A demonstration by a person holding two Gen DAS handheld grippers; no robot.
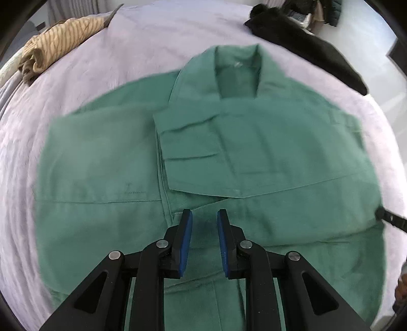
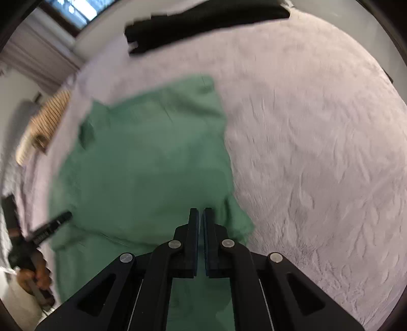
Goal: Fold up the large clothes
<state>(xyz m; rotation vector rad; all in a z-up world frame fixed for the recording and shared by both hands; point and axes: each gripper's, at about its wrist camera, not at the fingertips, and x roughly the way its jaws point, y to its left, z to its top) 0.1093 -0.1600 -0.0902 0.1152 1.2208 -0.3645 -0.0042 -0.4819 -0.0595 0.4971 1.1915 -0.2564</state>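
Shirt (image 1: 203, 157), green, lies flat on the lilac bedspread (image 1: 152, 38), collar away from me, long axis running away from me. Striped garment (image 1: 58, 43) far left, black garment (image 1: 305, 45) far right. My left gripper (image 1: 204, 216) hovers slightly parted, empty; my right gripper (image 2: 201, 216) is pressed together over the blurred hem, grip unclear.

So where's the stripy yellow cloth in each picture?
Left wrist view: the stripy yellow cloth is bunched at the top left, on the edge of the pale blanket.
Right wrist view: it sits at the far left edge, blurred.
Shared landmark: the green jacket lies between it and the black garment.
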